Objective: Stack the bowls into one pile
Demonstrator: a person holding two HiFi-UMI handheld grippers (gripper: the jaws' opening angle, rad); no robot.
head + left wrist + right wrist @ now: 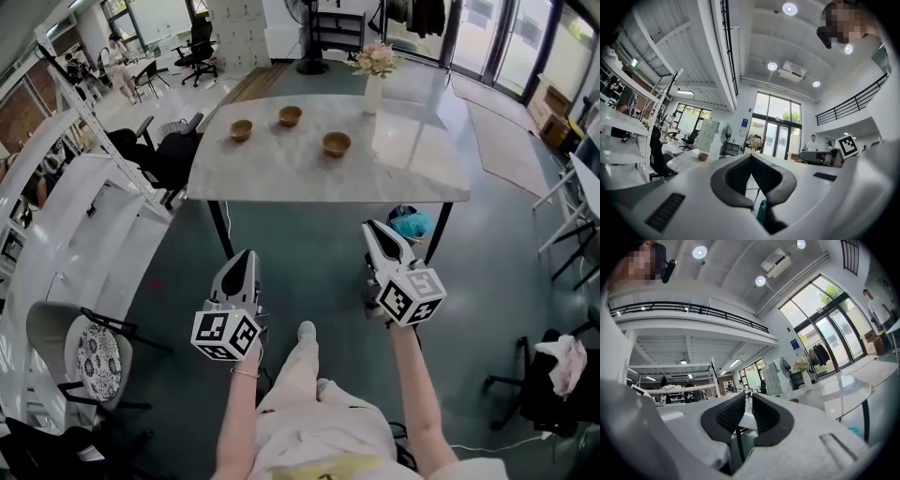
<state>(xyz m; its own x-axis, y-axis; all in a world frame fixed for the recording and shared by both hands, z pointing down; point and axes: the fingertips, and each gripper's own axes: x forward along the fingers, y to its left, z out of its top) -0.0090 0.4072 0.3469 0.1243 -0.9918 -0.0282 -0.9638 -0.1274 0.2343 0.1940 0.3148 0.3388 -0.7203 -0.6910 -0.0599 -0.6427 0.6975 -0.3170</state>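
Note:
Three brown bowls stand apart on the pale marble table [281, 173]: one at the left [242, 129], one further back [290, 115], one to the right [337, 143]. All are upright and look empty. Both grippers hang over the floor, short of the table's near edge and well away from the bowls. My left gripper [248, 255] [751, 157] has its tips together and holds nothing. The right gripper [373, 227] [748, 397] shows a narrow gap between its pads, with nothing in it. The left gripper view catches one bowl [703, 156] far off on the table.
A white vase of flowers [374, 70] stands at the table's far side. A teal object [411, 223] lies under the table by its right leg. Black office chairs [159, 150] crowd the table's left end. White shelving [66, 234] runs along the left, and a chair with cloth [561, 361] is at right.

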